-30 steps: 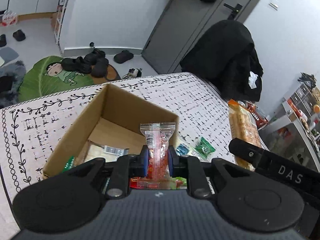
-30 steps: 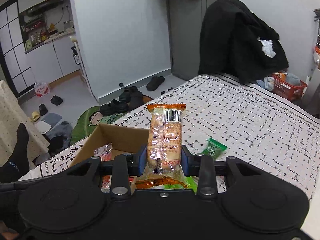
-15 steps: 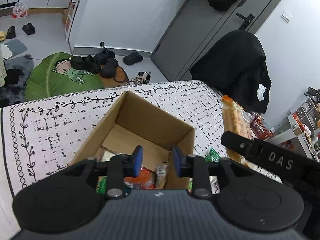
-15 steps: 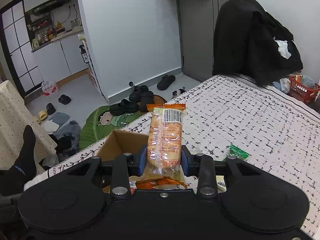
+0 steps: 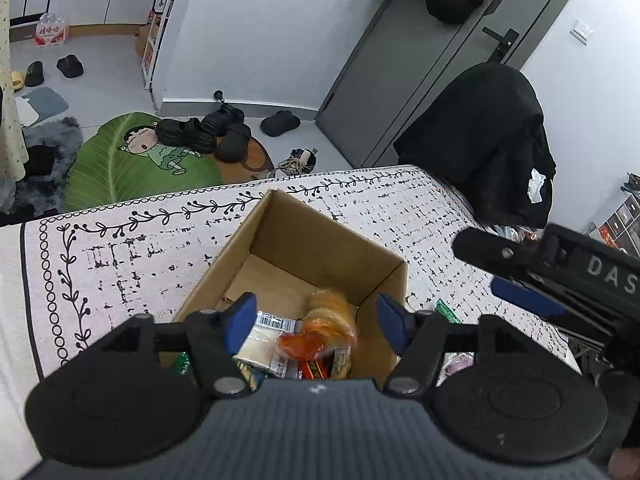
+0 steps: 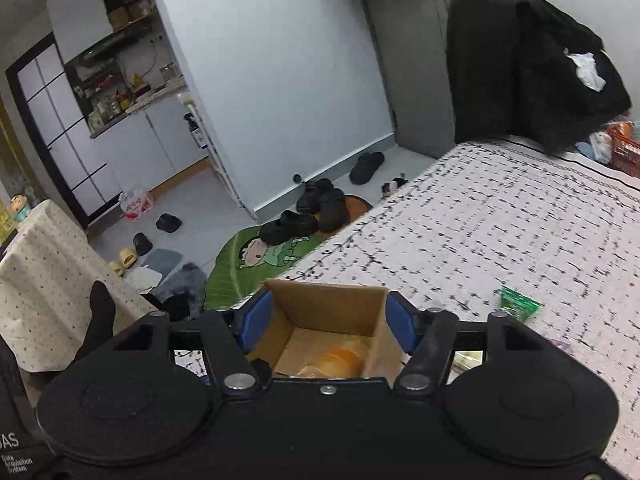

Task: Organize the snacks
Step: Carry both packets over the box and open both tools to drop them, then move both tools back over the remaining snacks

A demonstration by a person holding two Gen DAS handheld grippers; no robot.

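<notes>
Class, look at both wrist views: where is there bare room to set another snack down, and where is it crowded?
Free: the far floor of the cardboard box, beyond the orange packet, and the patterned cloth left of the box. Crowded: the box's near end, piled with wrappers, and around the green packet.

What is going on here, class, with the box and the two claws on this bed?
A person with a claw in each hand is sorting snacks into a cardboard box on the patterned bedspread. Both the left claw and the right claw are open and empty above the box. An orange biscuit packet, blurred, lies in the box among other wrapped snacks. A green sachet is on the bedspread beside the box, not yet packed.
</notes>
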